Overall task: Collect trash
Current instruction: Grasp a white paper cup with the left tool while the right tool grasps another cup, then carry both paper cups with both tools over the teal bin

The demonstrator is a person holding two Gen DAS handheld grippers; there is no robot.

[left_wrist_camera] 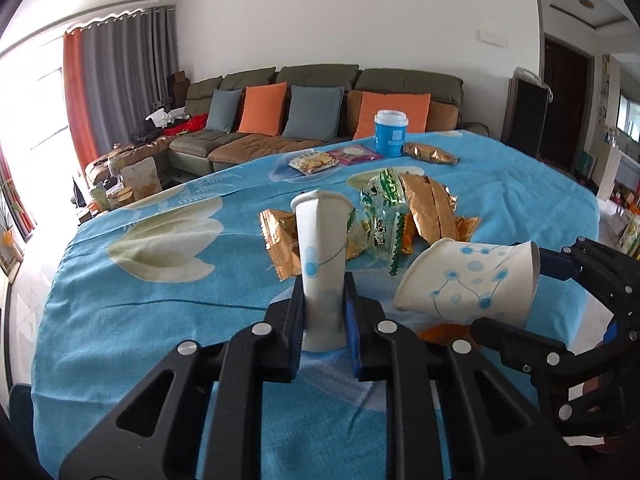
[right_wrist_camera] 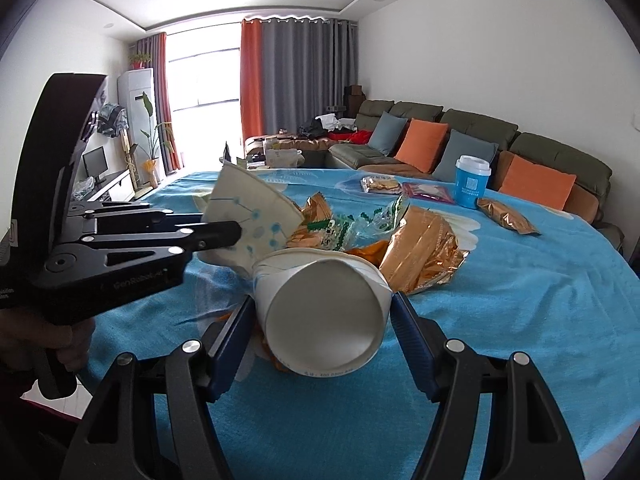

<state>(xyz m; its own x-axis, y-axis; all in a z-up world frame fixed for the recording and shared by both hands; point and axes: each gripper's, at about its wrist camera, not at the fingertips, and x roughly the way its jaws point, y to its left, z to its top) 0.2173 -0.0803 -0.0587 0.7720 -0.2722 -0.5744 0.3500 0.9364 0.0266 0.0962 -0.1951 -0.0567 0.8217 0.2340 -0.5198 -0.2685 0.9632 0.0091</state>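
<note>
1. The left gripper [left_wrist_camera: 325, 296] pinches a flattened paper cup [left_wrist_camera: 320, 248], long axis toward 12 o'clock, rim away.
2. The right gripper [right_wrist_camera: 322, 312] holds a second paper cup [right_wrist_camera: 320, 312] lying sideways, base facing its camera.
3. Wrappers [left_wrist_camera: 424, 208] lie behind at 1 o'clock on the blue cloth [left_wrist_camera: 160, 320].

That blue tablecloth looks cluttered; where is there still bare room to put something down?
Bare cloth lies along the near edge of the tablecloth, left of the squashed paper cup, and on the right side past the gold wrappers. The middle is crowded: both paper cups and the wrapper pile. The far edge holds the blue lidded cup and snack packets.
</note>
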